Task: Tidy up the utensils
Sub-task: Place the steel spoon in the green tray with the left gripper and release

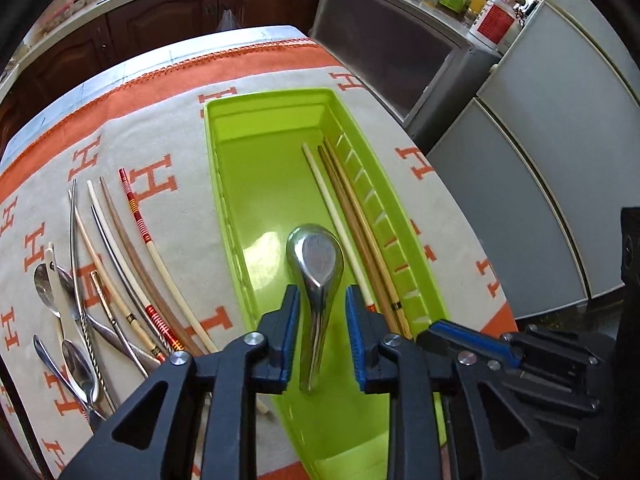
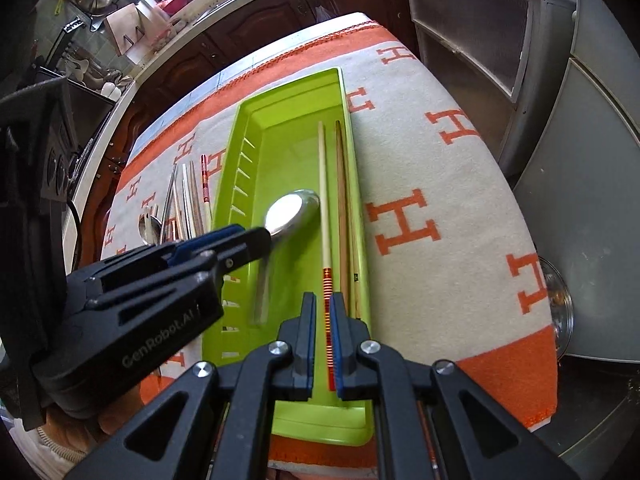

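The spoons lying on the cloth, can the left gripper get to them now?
Probably yes, but not straight away. The left gripper hangs over the green tray with the big metal spoon between its open jaws. The spoons on the cloth lie uncovered to the tray's left, with nothing blocking the way.

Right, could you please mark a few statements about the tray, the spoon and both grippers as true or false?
1. The spoon lies inside the tray. True.
2. The right gripper is empty. False: it is shut on a red-banded chopstick.
3. The left gripper clamps the spoon. False: its pads stand clear of the handle on both sides.
4. More utensils lie on the cloth beside the tray. True.
5. The spoon is alone in the tray. False: other chopsticks lie along one side wall.
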The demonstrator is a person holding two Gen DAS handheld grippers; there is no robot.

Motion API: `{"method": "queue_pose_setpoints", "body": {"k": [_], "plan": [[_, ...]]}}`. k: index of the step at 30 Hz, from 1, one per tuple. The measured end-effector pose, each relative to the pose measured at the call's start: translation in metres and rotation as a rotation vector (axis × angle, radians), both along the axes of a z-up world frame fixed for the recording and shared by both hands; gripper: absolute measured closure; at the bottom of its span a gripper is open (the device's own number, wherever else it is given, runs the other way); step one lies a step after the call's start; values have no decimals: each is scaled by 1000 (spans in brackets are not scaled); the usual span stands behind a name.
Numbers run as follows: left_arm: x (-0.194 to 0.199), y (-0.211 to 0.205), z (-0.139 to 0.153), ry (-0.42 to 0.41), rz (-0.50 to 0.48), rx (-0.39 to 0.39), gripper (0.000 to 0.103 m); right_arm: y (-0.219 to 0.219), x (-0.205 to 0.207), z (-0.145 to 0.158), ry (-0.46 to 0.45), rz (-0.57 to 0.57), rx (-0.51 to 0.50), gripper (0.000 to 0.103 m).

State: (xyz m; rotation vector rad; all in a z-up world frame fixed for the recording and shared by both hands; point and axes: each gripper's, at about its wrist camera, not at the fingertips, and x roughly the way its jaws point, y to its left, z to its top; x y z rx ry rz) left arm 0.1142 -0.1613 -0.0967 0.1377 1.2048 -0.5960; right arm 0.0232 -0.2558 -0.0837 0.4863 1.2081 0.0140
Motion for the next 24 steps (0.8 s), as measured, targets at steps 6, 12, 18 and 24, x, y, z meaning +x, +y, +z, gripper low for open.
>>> {"method": "queue_pose_setpoints", "body": {"k": [6,12,18,24], "plan": [[-11,19,23,-41,-7,-2,62,7,2,6,-15,20,5,96],[-20,63,47,-116,57,30,59,22,7,17,-51,67,14,96],[-25,120,67,-151,177,24,59,43,13,28,-85,127,14,96],[-31,173,82,-187,298,19,53,65,22,42,-124,186,-8,96]]}}
